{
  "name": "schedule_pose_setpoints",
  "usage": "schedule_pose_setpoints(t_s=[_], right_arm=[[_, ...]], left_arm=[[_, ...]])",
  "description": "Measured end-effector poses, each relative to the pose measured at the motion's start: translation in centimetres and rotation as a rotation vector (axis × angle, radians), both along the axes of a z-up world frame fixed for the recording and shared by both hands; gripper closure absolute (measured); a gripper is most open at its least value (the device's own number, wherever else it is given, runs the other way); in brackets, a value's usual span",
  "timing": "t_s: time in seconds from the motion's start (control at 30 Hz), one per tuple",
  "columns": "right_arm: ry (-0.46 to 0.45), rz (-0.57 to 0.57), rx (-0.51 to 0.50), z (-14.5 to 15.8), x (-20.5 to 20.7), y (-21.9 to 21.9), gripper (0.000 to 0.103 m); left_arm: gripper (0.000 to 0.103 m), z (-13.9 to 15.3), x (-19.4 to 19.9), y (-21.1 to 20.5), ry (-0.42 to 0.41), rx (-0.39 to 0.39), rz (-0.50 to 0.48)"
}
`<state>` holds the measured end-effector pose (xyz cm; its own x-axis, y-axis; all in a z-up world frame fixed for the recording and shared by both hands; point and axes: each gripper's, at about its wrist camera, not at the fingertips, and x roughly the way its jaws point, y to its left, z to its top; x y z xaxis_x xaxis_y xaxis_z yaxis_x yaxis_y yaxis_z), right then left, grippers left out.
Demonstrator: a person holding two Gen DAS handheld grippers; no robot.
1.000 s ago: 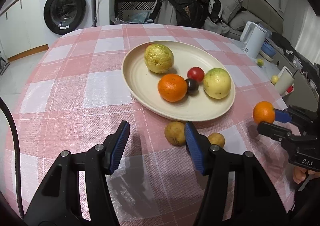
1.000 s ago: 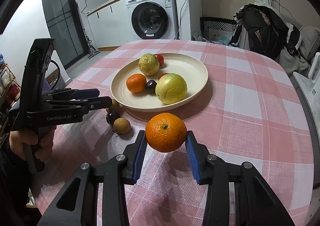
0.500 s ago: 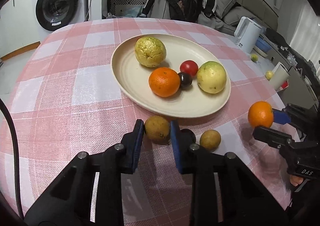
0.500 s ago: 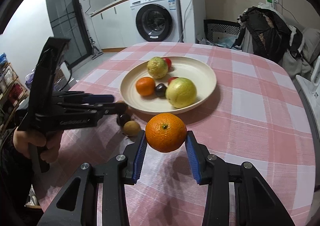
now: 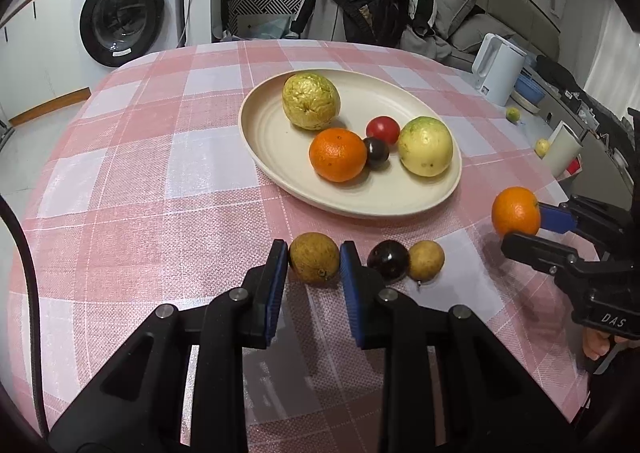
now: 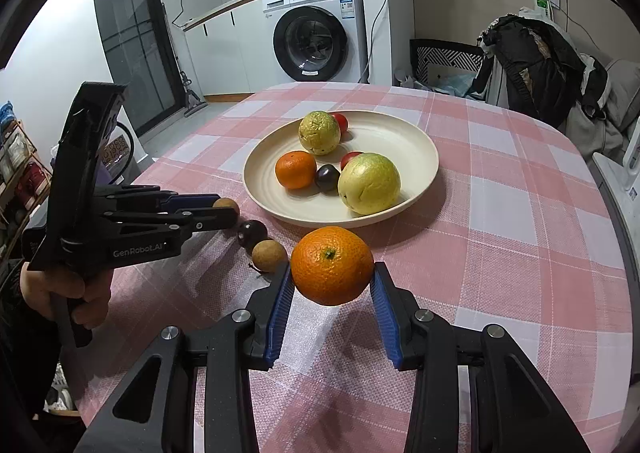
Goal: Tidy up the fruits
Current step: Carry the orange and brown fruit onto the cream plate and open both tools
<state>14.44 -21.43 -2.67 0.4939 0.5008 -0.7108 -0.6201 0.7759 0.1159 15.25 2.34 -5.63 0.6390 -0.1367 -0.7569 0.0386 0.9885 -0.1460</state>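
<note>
We are clamping the left gripper [image 5: 314, 259] on a brown fruit [image 5: 314, 257] that is sitting on the tabletop [image 5: 132, 181] just in front of the near rim of the plate [image 5: 272, 141]; the blue fingers [image 5: 277, 285] are pressing on its left and right sides, and the fruit is round, so no long axis is mattering here. From these fingers the plate is lying straight ahead and slightly right, very near, so we are judging the coming move as a short lift and a carry forward over the rim. Just to the right of the held fruit a dark plum [image 5: 388, 259] and a second brown fruit [image 5: 426, 260] are touching each other, close to the right finger. We are holding the right gripper [image 6: 332, 285] off the surface with its fingers clamped on an orange [image 6: 332, 271], nearer the right edge of the tabletop. The plate is already carrying two large yellow-green fruits, another orange, a tomato and a small dark fruit. The tabletop is wearing a pink checked cloth; behind it a washing machine [image 5: 120, 9] and a chair heaped with clothes [image 5: 368, 5] are standing.
</note>
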Motion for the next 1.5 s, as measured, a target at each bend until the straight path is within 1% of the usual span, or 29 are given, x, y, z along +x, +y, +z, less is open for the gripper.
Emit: schedule_pose_setpoints(t_s=[0.8, 1.03, 1.2, 1.37, 1.43, 1.5], right_arm=[[-0.026, -0.042, 0.014, 0.0, 0.5, -0.5, 0.063], [-0.046, -0.074, 0.059, 0.4, 0.9, -1.3, 0.063], [-0.073, -0.089, 0.091, 0.8, 0.9, -1.4, 0.063], [-0.073, -0.103, 0.128, 1.1, 1.7, -1.4, 0.063], [-0.079, -0.117, 0.135, 1.3, 2.2, -1.3, 0.063], [-0.078, -0.122, 0.14, 1.6, 2.8, -1.1, 0.063]], left_arm=[[0.079, 3.1, -1.3, 0.2, -0.088, -0.01, 0.001], [0.079, 3.7, -1.3, -0.6, -0.123, 0.005, -0.025], [0.079, 4.3, -0.8, -1.0, -0.152, 0.027, -0.034], [0.079, 4.6, 0.5, -1.4, -0.18, 0.021, -0.03], [0.079, 4.5, 1.2, -1.6, -0.185, 0.006, -0.032], [0.079, 4.2, 2.0, -1.6, -0.192, 0.01, -0.028]])
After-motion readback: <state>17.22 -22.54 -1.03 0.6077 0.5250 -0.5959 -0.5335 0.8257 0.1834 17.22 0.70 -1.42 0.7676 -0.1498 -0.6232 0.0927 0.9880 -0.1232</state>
